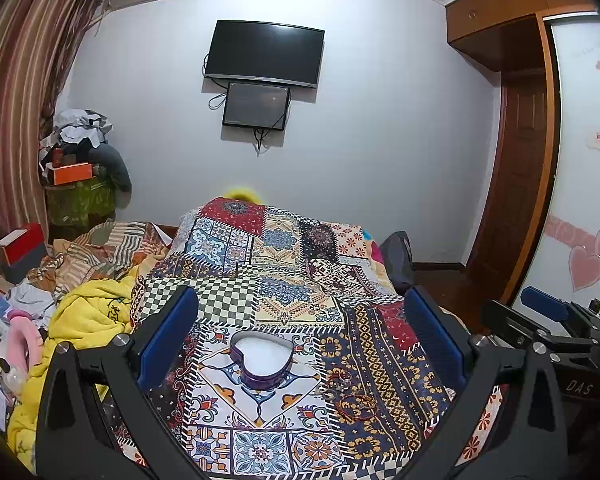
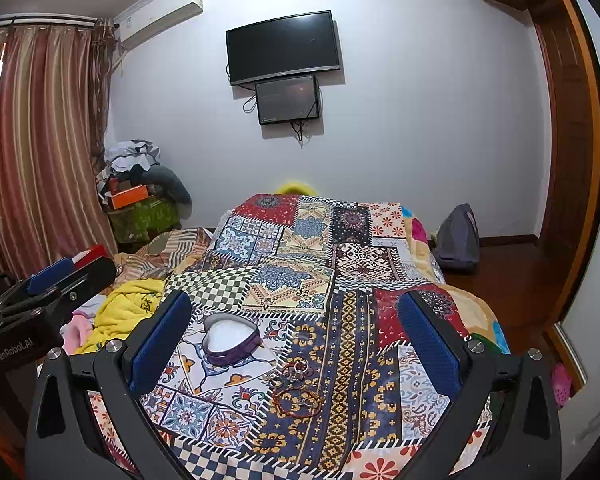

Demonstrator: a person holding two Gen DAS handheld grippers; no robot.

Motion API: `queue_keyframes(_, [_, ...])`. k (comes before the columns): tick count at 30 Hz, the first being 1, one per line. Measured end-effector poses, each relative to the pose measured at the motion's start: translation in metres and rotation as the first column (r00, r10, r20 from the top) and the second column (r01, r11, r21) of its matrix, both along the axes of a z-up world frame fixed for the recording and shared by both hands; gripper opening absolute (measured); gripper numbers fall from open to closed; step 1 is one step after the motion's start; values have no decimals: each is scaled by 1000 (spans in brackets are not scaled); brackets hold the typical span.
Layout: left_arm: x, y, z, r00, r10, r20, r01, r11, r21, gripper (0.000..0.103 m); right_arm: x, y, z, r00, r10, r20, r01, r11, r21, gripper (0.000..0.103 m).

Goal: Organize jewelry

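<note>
Left wrist view: we see the left gripper spread wide, holding nothing, blue pads either side of a heart-shaped box (open, white lining) on the patchwork bedspread. Right gripper is wide too, empty. Red bracelets and small rings lie loose on the bedspread just right of the box, not touching it. Yellow blanket sits left.

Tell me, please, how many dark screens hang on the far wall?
2: a large television high on the wall, and a smaller screen directly below it, its top edge at the television's lower right. None looks hidden.
</note>
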State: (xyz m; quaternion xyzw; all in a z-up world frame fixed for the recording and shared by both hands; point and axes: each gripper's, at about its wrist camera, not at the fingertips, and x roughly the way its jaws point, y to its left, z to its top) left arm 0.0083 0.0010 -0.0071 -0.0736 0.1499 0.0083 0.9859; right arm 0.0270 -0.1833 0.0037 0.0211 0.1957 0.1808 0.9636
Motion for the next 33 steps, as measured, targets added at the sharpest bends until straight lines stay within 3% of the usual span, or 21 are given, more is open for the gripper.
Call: queue_keyframes(33, [-3,-9,3,1000,-15,12,15,999,29,103,2,3,-4,1000,2,-4,-2,1000,-3,103])
